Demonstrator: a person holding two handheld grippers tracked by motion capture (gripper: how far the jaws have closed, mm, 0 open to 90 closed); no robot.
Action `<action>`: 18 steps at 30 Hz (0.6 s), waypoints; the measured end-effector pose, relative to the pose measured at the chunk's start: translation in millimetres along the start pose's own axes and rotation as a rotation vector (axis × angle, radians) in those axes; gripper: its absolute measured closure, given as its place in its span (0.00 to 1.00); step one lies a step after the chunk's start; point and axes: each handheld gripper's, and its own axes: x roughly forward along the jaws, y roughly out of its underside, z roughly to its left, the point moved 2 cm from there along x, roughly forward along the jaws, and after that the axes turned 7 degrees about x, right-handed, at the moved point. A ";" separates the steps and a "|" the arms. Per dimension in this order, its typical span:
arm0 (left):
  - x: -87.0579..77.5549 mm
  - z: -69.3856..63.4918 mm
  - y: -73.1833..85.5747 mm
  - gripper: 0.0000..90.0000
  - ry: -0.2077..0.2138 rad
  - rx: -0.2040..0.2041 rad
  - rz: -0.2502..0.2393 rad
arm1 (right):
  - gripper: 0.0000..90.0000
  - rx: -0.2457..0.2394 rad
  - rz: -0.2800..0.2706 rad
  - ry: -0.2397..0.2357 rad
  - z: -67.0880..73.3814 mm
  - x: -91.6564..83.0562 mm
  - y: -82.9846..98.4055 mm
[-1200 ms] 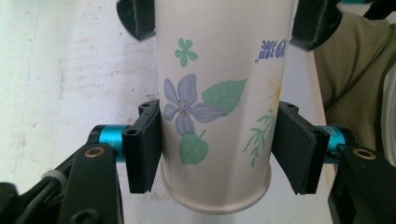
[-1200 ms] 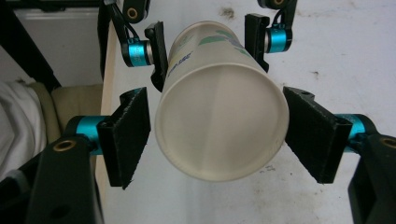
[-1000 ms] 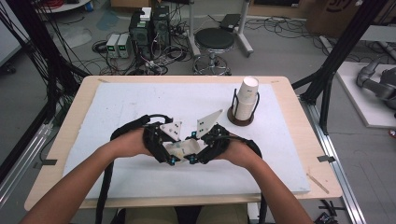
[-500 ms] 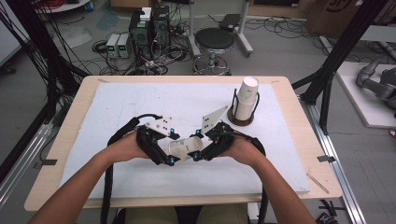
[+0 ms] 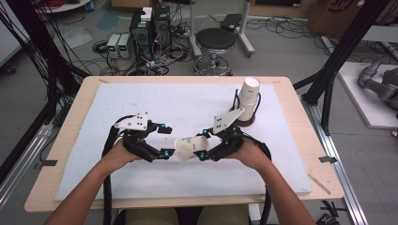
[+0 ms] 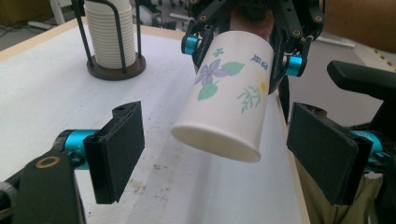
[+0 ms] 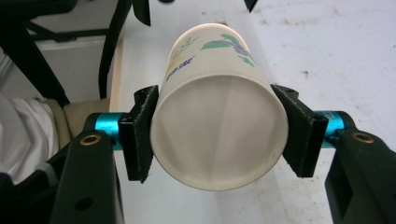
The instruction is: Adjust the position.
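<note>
I find the right gripper [image 5: 204, 150] clamped on a single paper cup [image 5: 190, 146], held clear above the white table cover [image 5: 187, 105] near the front middle of the table [image 5: 286, 89]. In the right gripper view the two black pads press the cup's wall just behind its open rim, one on each side, and the mouth [image 7: 219, 133] faces that camera. The cup lies roughly level, its closed base pointing toward my left gripper [image 5: 165, 140]. It is white with a printed flower, green leaves and small blue lettering.

My left gripper has just been opening, and its jaws now stand wide apart. In the left gripper view the cup's base end [image 6: 215, 144] hangs in the gap between the two black pads, with clear space on both sides; neither pad touches it. The same view shows the right gripper [image 6: 243, 51] beyond, holding the cup [image 6: 229, 88] from the far end.

Compared with a second ago, when both grippers were drawn tight together on the cup, the left one has backed off to the left and let go.

A stack of paper cups [image 5: 248, 96] stands upright in a wire holder on a round dark base [image 5: 244, 123] at the far right of the cover, well apart from the held cup. The left gripper view shows the stack's ribbed rims [image 6: 111, 35] inside the holder's black wires.
</note>
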 end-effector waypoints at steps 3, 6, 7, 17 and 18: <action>0.1 -2.0 4.4 0.21 -0.002 -0.007 -0.034 | 0.42 0.001 -0.049 -0.003 3.5 -3.7 6.1; 1.4 -3.9 6.1 0.21 -0.002 -0.011 -0.071 | 0.42 -0.001 -0.107 -0.002 7.7 -7.2 12.9; 2.2 -4.9 6.3 0.21 0.001 -0.014 -0.079 | 0.42 -0.001 -0.132 -0.006 9.2 -8.5 15.8; 15.3 -10.2 7.8 0.20 0.040 0.002 -0.100 | 0.42 0.020 -0.226 -0.029 8.8 -8.2 29.6; 16.2 -10.3 7.6 0.20 0.042 0.003 -0.104 | 0.42 0.020 -0.228 -0.031 9.0 -8.0 29.6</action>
